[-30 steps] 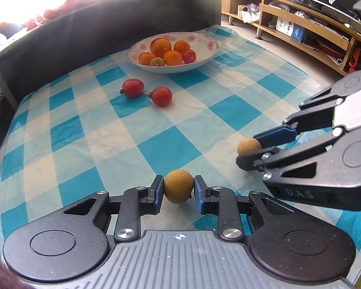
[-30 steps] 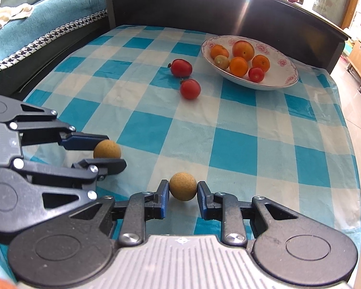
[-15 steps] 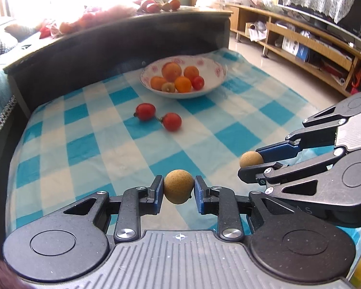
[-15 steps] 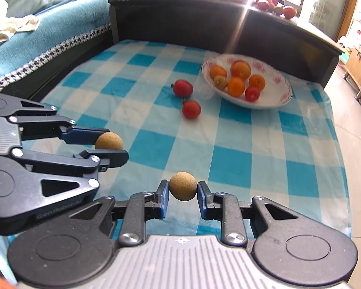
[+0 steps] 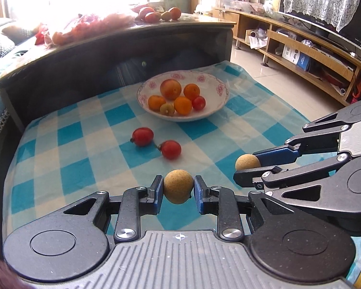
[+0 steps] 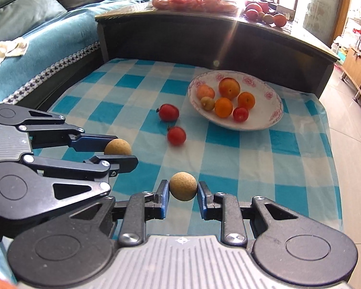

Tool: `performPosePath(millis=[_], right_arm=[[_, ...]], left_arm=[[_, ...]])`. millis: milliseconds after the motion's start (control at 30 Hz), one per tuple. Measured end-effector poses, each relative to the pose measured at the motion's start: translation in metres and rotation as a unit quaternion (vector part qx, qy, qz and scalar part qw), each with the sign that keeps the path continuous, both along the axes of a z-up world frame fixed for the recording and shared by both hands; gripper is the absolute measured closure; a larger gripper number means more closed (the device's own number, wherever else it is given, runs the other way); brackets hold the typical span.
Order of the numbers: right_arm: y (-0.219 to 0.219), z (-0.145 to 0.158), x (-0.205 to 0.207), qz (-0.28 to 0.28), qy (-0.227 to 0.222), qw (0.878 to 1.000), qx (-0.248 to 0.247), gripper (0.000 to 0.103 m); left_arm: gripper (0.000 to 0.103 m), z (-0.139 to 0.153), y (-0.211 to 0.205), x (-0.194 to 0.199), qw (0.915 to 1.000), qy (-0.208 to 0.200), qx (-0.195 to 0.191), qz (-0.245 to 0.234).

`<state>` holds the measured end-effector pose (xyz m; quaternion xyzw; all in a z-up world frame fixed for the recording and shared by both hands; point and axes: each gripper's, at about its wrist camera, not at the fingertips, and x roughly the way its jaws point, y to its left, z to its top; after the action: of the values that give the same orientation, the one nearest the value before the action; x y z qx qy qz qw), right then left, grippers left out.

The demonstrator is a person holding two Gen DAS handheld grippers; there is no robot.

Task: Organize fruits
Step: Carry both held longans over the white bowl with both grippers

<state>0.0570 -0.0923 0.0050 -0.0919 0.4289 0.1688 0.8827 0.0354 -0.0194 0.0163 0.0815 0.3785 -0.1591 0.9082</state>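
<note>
— Checked blue-and-white cloth (image 5: 84, 173) covers a low table, right? What sits nearest?

— Both tongs, raised over the cloth's near edge. Left gripper (image 5: 178, 187) is closed on a tan longan (image 5: 178, 186), pads touching both its sides. Right gripper (image 6: 183, 190) is closed the same way on another longan (image 6: 183, 186).

— Can each camera see the other tool?

— Yes. From the left wrist, the right gripper (image 5: 249, 168) reaches in from the right edge with its fruit (image 5: 247, 162) at the tips. From the right wrist, the left gripper (image 6: 119, 153) comes in from the left with its fruit (image 6: 117, 146).

— And farther out?

— Two red tomatoes near the cloth's middle: the nearer tomato (image 5: 171, 149) and the farther tomato (image 5: 143, 136), close together, whether touching I cannot tell.

— The bowl?

— A white bowl (image 5: 216, 89) with pink flowers stands toward the cloth's far edge. It holds several orange fruits, one small red one and one greenish one.

— Behind it?

— A dark cabinet (image 5: 108, 55) along the far edge, with more fruit on top in bright window light. A sofa (image 6: 48, 36) runs along the left in the right wrist view.
</note>
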Motion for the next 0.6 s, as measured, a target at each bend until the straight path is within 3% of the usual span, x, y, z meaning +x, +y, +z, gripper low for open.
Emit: performPosePath(millis=[600], right_arm=[[-0.037,0.001,0.1,-0.033,-0.011,0.999,0.018,0.074]], left_arm=[[0.07,0.002,-0.028,0.104,0.9996,0.003,-0.021,-0.016]])
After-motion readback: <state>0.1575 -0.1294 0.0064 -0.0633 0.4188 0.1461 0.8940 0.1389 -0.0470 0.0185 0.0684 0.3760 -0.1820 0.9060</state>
